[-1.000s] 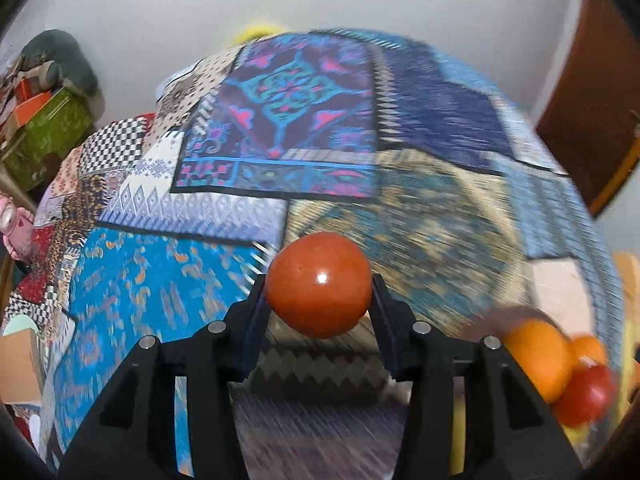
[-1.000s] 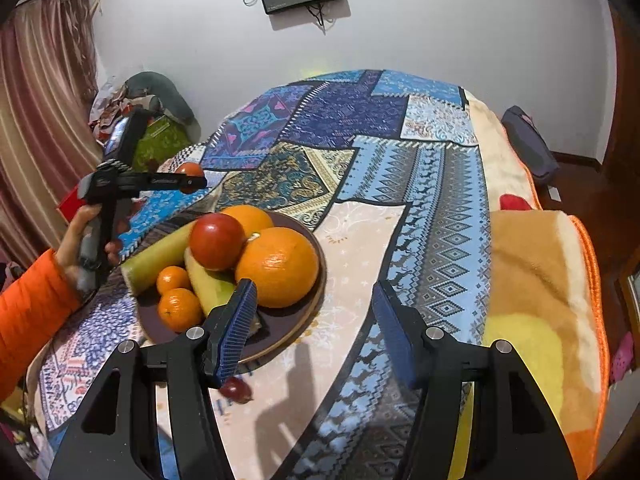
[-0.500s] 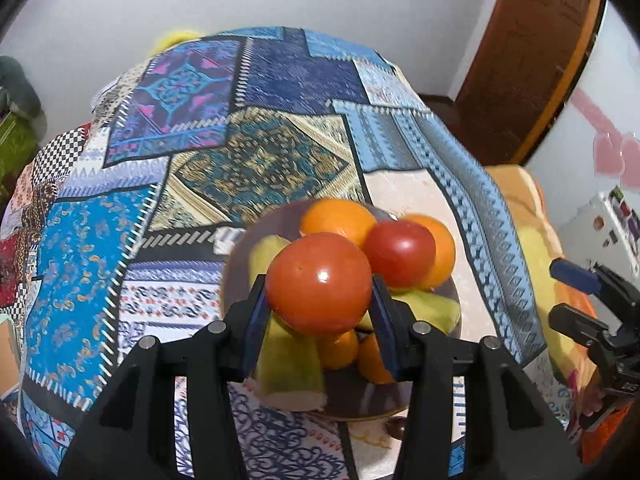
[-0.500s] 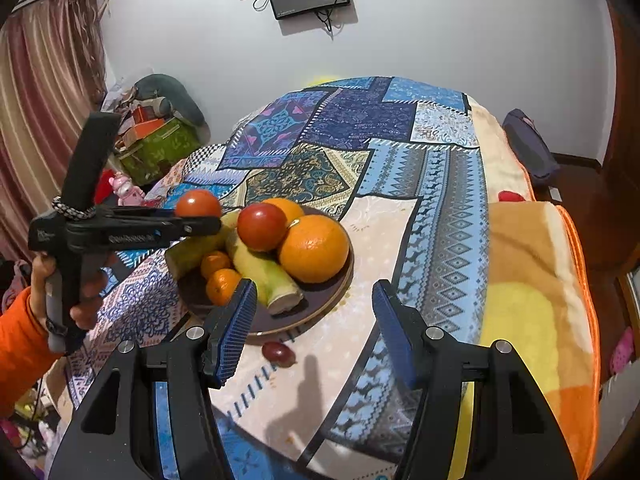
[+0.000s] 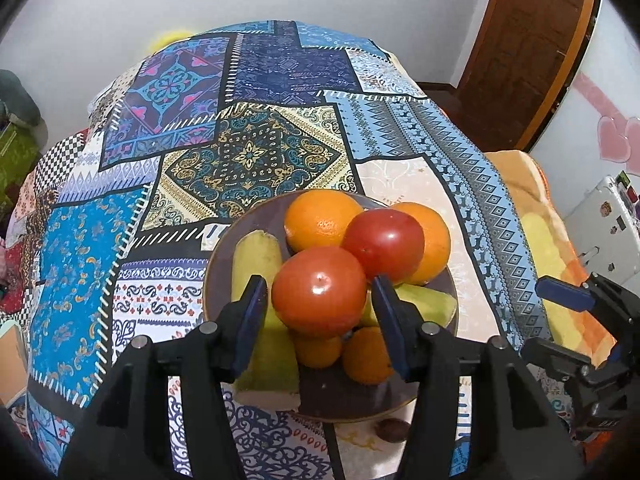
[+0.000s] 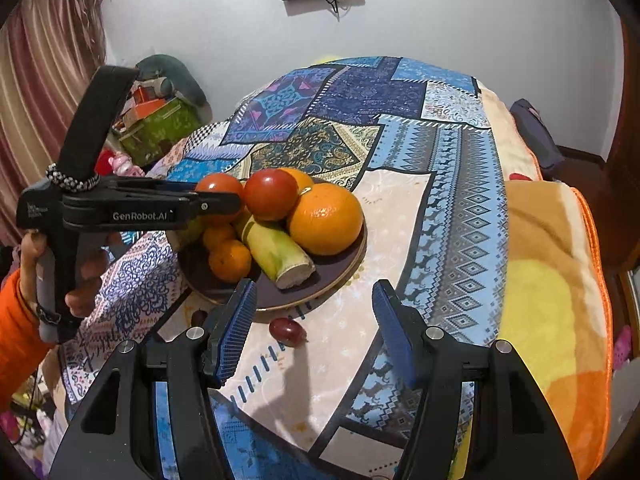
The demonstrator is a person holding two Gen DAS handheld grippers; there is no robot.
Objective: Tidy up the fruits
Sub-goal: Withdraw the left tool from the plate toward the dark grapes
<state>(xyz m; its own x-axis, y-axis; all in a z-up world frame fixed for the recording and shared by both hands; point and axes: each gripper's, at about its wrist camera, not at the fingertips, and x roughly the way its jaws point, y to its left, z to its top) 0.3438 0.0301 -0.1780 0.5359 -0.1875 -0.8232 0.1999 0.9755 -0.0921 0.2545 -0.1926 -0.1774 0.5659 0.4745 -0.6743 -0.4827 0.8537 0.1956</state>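
Note:
My left gripper [image 5: 318, 304] has opened around a red tomato [image 5: 319, 291], which rests on the fruit pile in the brown plate [image 5: 216, 276]; a gap shows on each side. In the right wrist view that tomato [image 6: 218, 188] sits at the left gripper's tip. The plate [image 6: 340, 276] also holds a second tomato [image 6: 271, 194], a large orange [image 6: 326, 218], small oranges [image 6: 230, 260] and pale green fruit pieces [image 6: 276, 256]. My right gripper [image 6: 314, 320] is open and empty, near the plate's front edge. A dark red grape [image 6: 285, 330] lies on the cloth between its fingers.
The plate sits on a bed with a patchwork cloth [image 5: 248, 160] and an orange-yellow blanket [image 6: 552, 300] on the right. A green box and clutter [image 6: 156, 128] stand at the left by a curtain. A wooden door [image 5: 520, 52] is at the back right.
My left gripper carried the tomato over the plate, lowered it onto the pile and opened its jaws. My right gripper drew back slightly; the grape now lies between its fingers.

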